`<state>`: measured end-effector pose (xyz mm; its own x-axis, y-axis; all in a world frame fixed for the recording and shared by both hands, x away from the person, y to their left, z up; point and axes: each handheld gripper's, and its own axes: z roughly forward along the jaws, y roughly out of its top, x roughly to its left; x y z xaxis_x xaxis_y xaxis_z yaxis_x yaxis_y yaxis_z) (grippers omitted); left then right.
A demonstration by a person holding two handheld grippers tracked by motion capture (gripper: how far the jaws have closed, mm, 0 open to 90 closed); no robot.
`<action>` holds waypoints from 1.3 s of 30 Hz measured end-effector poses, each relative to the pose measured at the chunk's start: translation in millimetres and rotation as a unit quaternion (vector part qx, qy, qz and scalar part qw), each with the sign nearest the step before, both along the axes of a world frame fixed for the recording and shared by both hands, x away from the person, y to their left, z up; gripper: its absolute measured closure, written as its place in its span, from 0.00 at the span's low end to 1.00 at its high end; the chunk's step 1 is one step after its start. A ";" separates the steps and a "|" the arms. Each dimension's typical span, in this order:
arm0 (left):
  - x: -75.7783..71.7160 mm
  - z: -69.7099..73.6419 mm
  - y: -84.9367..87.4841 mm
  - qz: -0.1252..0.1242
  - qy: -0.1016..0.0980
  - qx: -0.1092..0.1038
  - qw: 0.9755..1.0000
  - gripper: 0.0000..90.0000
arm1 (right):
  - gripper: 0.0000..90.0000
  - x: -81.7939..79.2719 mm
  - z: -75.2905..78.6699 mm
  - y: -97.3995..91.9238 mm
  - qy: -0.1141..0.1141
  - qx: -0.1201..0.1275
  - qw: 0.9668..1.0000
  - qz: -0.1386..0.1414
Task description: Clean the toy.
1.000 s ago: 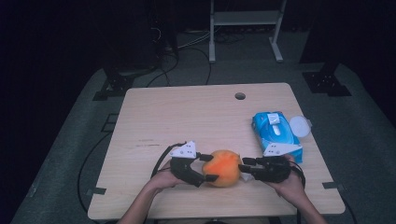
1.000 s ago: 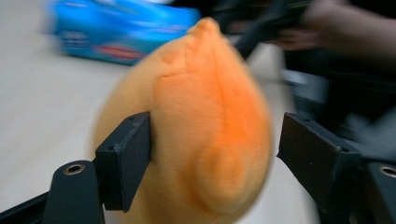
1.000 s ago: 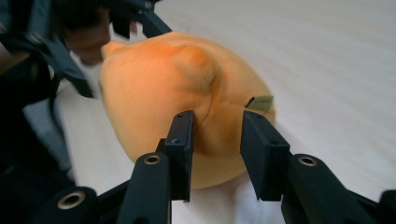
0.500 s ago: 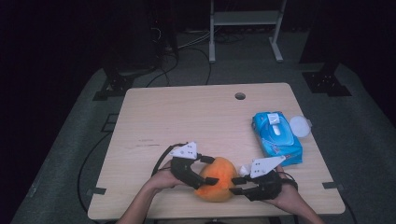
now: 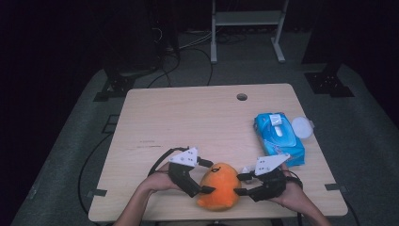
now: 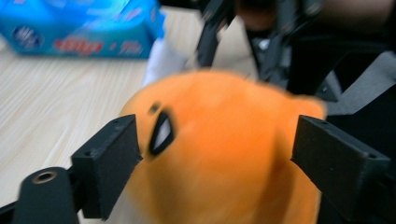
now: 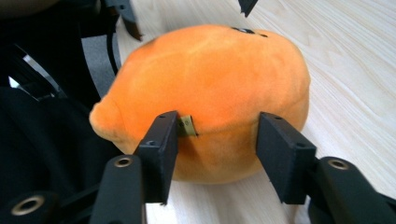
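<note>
An orange plush toy lies at the near edge of the wooden surface. The left tool has its jaws spread wide around the toy's left side. The right tool is also open, its jaws at the toy's right side. A blue wipes pack lies near, on the right

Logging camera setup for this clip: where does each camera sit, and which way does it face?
High view: above the person's side, looking forward and down on the table; hands, left gripper, right gripper.
Left gripper view: rides that gripper, facing the orange plush toy between its jaws, blue wipes pack beyond.
Right gripper view: faces the toy's other side, both jaws spread beside it.
Shared: all three show the toy.
</note>
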<state>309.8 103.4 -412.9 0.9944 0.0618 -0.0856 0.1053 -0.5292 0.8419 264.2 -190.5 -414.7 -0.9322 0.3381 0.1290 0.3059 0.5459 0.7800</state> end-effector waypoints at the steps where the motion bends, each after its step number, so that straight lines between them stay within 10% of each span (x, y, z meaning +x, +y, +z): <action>1: 0.0 0.0 0.0 0.000 0.000 0.000 1.000 0.14 | 0.48 0.9 -0.8 -0.7 -0.001 -0.003 1.000 -0.001; 7: 7.9 -19.0 3.1 -0.011 0.051 0.027 0.998 0.11 | 0.47 4.5 -6.3 -1.4 0.011 -0.009 1.000 0.005; 13: 8.0 -28.6 -4.5 -0.014 0.082 -0.001 0.997 0.20 | 0.56 7.2 -12.3 0.8 0.017 -0.023 1.000 0.011; 27: 8.9 -0.1 -0.2 0.018 0.043 -0.038 0.998 0.30 | 0.65 17.4 -1.8 2.2 0.016 -0.002 1.000 -0.011; 39: 51.7 14.2 8.1 0.091 0.003 -0.023 0.996 0.29 | 0.66 75.2 8.5 20.3 -0.023 -0.011 0.999 -0.048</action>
<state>361.6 111.5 -398.7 0.9668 0.2361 -0.0981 0.2006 -0.4623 0.8637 339.4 -170.2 -406.2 -0.9005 0.4277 0.0782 0.3210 0.5328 0.7830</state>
